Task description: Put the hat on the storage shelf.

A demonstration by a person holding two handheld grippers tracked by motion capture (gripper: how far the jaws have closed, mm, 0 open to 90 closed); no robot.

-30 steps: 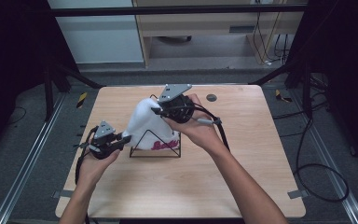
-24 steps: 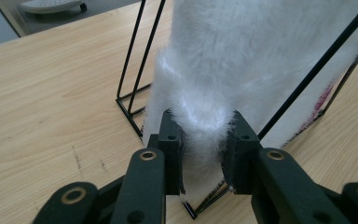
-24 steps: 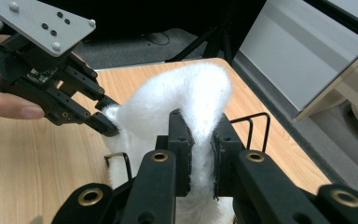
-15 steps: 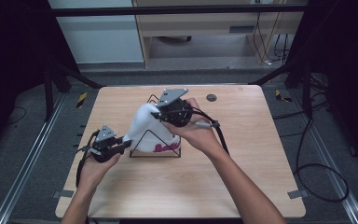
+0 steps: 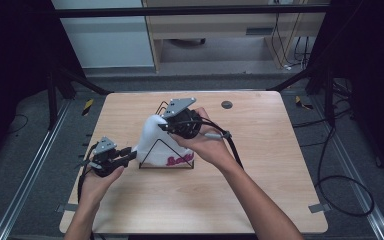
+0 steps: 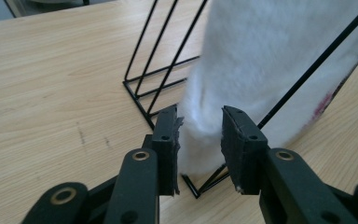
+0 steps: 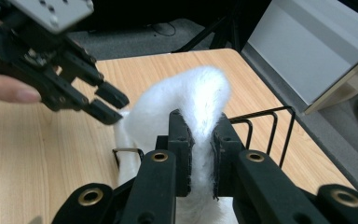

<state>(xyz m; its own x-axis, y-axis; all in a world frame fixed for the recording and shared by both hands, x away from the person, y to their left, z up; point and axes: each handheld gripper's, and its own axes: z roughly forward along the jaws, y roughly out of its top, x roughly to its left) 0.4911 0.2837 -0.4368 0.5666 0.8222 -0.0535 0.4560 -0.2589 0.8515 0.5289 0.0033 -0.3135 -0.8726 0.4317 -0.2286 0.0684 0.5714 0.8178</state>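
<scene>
We see a wooden table (image 5: pixel 260 200) with a black wire rack (image 5: pixel 166 150) standing near its middle. A fluffy white towel (image 5: pixel 152 137) with some red letters near its bottom edge hangs over the rack. The towel is high in the middle and falls down the sides, and its low end touches the table. The right gripper (image 5: pixel 166 128) is up at the top of the towel. In the right gripper view, its two black jaws are squeezed tight on the top fold of the towel (image 7: pixel 200 100), with white fluff pressed between the pads, so this gripper (image 7: pixel 200 144) is holding the towel. The left gripper (image 5: pixel 132 153) sits low at the left side of the rack, close to the table. In the left gripper view, its jaws have just been opening, and the bottom corner of the towel (image 6: pixel 270 60) sits in the gap between them. The pads of this gripper (image 6: pixel 200 135) stand a little apart from the fluff, so it is not squeezing the towel. The thin black bars of the rack (image 6: pixel 163 51) cross in front of the towel and behind it.
</scene>
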